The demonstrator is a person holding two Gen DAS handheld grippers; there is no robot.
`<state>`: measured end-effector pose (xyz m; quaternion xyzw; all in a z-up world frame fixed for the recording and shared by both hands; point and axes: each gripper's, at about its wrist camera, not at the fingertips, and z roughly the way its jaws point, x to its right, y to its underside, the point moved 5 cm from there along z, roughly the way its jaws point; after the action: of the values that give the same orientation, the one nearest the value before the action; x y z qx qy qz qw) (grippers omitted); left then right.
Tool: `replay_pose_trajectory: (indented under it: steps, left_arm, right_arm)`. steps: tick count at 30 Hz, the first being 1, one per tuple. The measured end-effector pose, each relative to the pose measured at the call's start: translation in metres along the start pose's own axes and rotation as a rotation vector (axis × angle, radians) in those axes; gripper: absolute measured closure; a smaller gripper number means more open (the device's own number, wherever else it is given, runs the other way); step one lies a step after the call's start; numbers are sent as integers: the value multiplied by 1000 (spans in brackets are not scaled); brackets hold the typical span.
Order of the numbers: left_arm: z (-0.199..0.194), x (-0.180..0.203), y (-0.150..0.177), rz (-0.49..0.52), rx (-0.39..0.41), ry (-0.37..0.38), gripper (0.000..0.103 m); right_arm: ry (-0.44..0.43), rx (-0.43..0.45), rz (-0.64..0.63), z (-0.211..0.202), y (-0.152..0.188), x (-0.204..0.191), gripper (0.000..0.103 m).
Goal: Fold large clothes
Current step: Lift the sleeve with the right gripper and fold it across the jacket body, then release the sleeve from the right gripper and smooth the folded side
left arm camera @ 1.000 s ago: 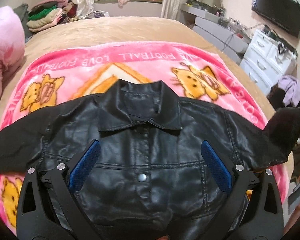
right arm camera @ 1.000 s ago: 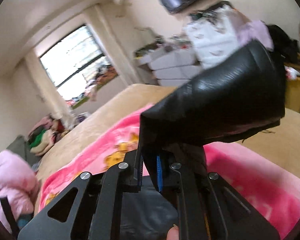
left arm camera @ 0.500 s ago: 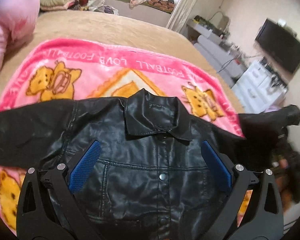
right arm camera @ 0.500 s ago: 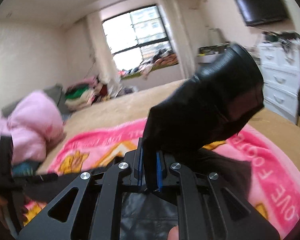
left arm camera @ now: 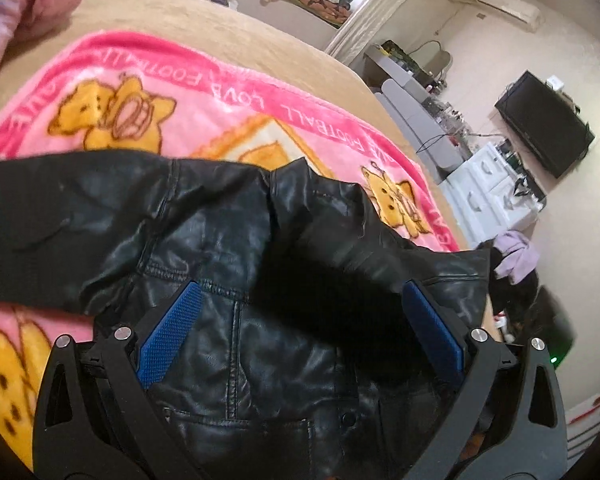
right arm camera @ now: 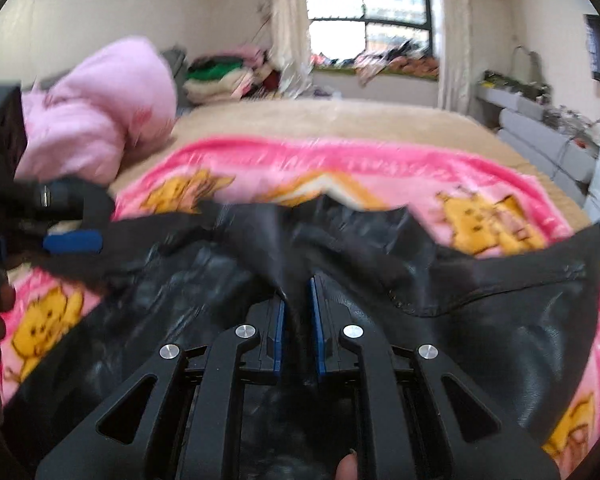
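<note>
A black leather jacket (left arm camera: 204,240) lies front up on a pink cartoon blanket (left arm camera: 220,92) on the bed. My left gripper (left arm camera: 300,300) is open, its blue pads apart over the jacket's chest. My right gripper (right arm camera: 298,292) is shut on the jacket's right sleeve (right arm camera: 284,256), which now lies folded across the jacket's front (right arm camera: 480,320). The folded sleeve shows in the left wrist view (left arm camera: 340,248) as a dark band between my left pads. The jacket's left sleeve (left arm camera: 40,208) still stretches out flat. My left gripper also shows at the left edge of the right wrist view (right arm camera: 72,240).
A pink padded coat (right arm camera: 100,108) lies at the bed's far left. Stacked clothes (right arm camera: 220,76) sit by the window. White drawers (left arm camera: 496,188), a TV (left arm camera: 544,128) and a grey bench (left arm camera: 416,112) stand right of the bed.
My right gripper has carried the right sleeve from high at the right side down and leftward across the jacket's chest. My left gripper has shifted left and tilted, staying open.
</note>
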<state>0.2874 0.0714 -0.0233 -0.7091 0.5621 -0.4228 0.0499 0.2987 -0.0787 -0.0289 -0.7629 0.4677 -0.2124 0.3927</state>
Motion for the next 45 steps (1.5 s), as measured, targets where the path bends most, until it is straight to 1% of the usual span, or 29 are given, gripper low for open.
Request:
replay_pose_trajectory:
  steps: [4,6,7,8,9,10,12,14,17,20,22,24,25,26,28,29,30,31,32,33,34,35,37,41,42,45]
  left_arm:
    - [12,-21,7,-69,-41,43,9]
    - [19,-27,11,-92,-63,58,9]
    - [24,-30,15,-109,-85,68,9]
    - [28,-32,16,-118,-96,77,9]
    - [31,-33,18,-127,-112,89,9]
    - [37,-35,20,-135,-131,100,9]
    - [45,-37,23,-143,-151,105,9]
    - [55,-39,23,-144,-167,92,9]
    - [67,-39,15,-139,-161,72,9]
    - [76,-31,3,-73,-123,74,9]
    - [86,-31,2,-48,-135,57,9]
    - [94,-34,5,-60,-153,68,9]
    - [100,-37,8,-73,-162,72,12]
    - [102,-38,9,-73,-164,63,15]
    - [104,-38,10,-46,-145,16,36]
    - [104,-38,10,-41,-137,-1,41]
    - [103,-38,9,-48,-127,-9,57]
    - [100,-39,9,-71,-118,-2,67]
    - [96,-40,8,-86,-112,15,73]
    - [89,-38,7,-85,-94,20,90]
    - [84,-36,5,-78,-82,13,100]
    - [79,-34,4,-72,-78,19,100]
    - [62,-22,1,-67,-59,76,103]
    - [32,13,-4,8,-19,145,103]
    - [22,24,-7,28,2,170,103]
    - [0,40,-16,78,78,179,103]
  right_arm:
    - [-5,-55,-42,17,20,-20,87]
    - [-1,-92,-89,27,31,-33,81]
    - [-11,-114,-107,30,35,-38,69]
    - [-28,-148,-132,33,41,-43,53]
    - [-52,-175,-151,35,45,-49,22]
    - [-81,-187,-168,31,47,-54,13]
    - [-102,-190,-221,21,48,-62,13]
    - [-133,-189,-276,9,48,-66,13]
    - [-164,-177,-287,-9,40,-56,13]
    - [-151,-122,-203,-26,20,-25,14]
    - [-120,-78,-133,-35,7,1,15]
    - [-79,-51,-47,-41,-2,30,19]
    - [-65,-46,-20,-41,-4,40,22]
    - [-50,-42,13,-43,-6,50,23]
    - [-19,-38,80,-47,-5,72,29]
    - [-4,-35,107,-49,-5,81,29]
    - [12,-29,136,-51,-6,91,30]
    - [23,-23,156,-53,-6,99,32]
    - [35,-16,175,-55,-6,106,32]
    - [45,-10,186,-59,-5,111,33]
    - [63,-3,197,-61,-5,118,33]
    - [76,2,205,-63,-5,123,33]
    - [103,12,236,-67,-4,139,33]
    - [119,25,315,-74,-1,163,34]
    - [126,30,326,-76,0,168,35]
    - [123,46,364,-81,0,177,36]
